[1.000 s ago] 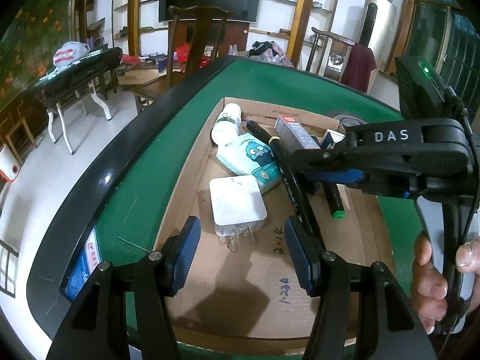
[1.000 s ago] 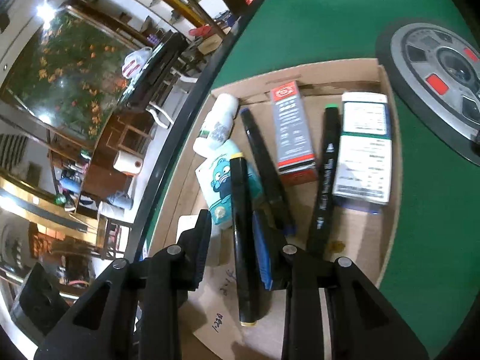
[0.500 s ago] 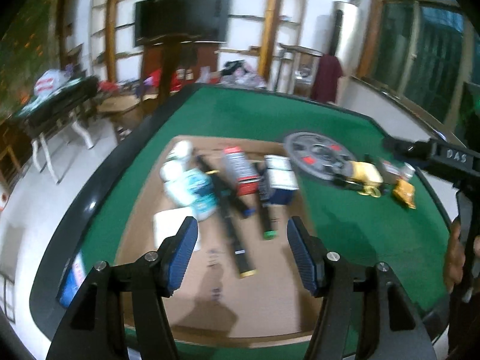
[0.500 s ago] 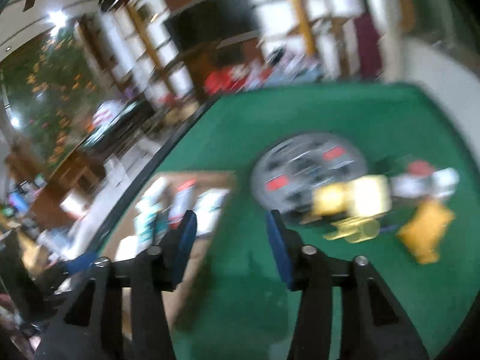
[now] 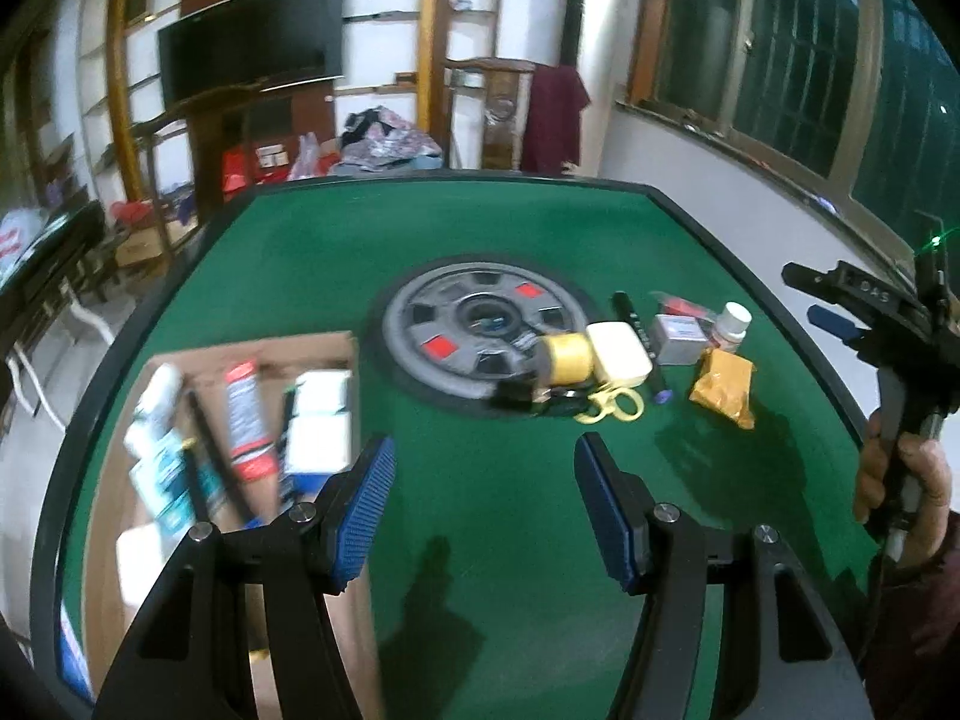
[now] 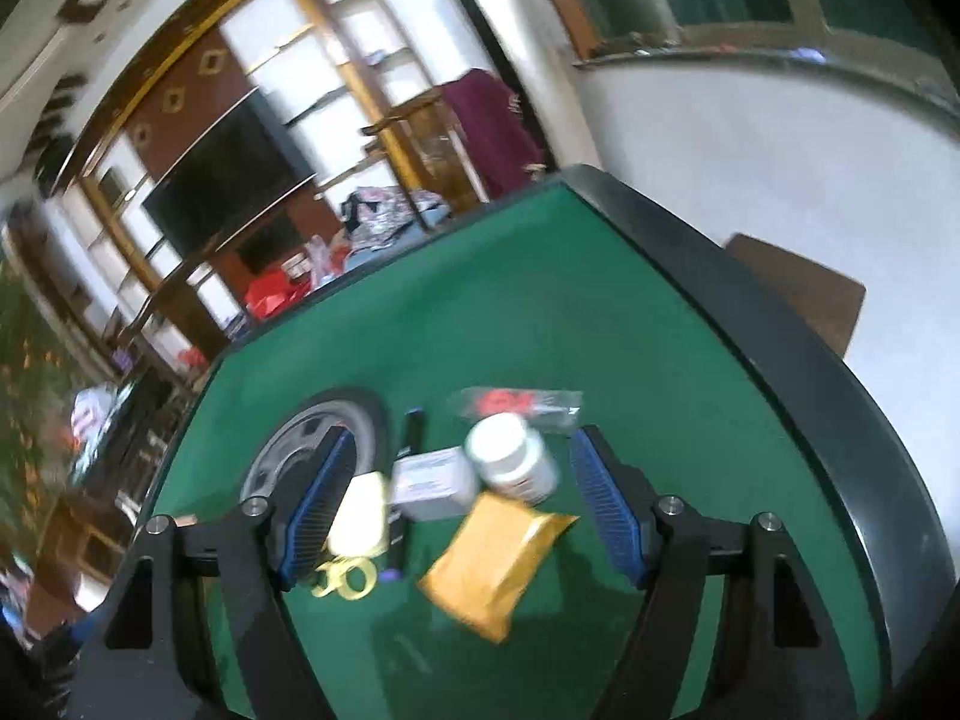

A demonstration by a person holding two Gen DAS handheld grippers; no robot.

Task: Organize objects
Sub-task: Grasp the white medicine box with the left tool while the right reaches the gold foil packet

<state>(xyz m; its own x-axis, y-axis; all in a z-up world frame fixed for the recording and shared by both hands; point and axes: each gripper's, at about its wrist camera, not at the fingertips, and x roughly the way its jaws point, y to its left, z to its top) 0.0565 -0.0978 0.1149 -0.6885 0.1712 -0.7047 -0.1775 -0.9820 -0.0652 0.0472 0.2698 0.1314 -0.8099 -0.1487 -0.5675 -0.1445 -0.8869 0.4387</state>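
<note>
Between right jaws: white bottle (image 6: 513,461), orange packet (image 6: 495,561).

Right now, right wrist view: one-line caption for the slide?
Open right gripper hovers over orange packet and white bottle on green table.

Cardboard tray (image 5: 336,342) left of disc (image 5: 480,324); bottle (image 5: 733,324), packet (image 5: 723,387) right.

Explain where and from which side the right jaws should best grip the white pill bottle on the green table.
Probably the white pill bottle is best gripped across its round body, below the cap, coming from above. It seems to stand upright among clutter: the grey box sits beside it and the yellow packet in front. The right gripper is open around it.
</note>
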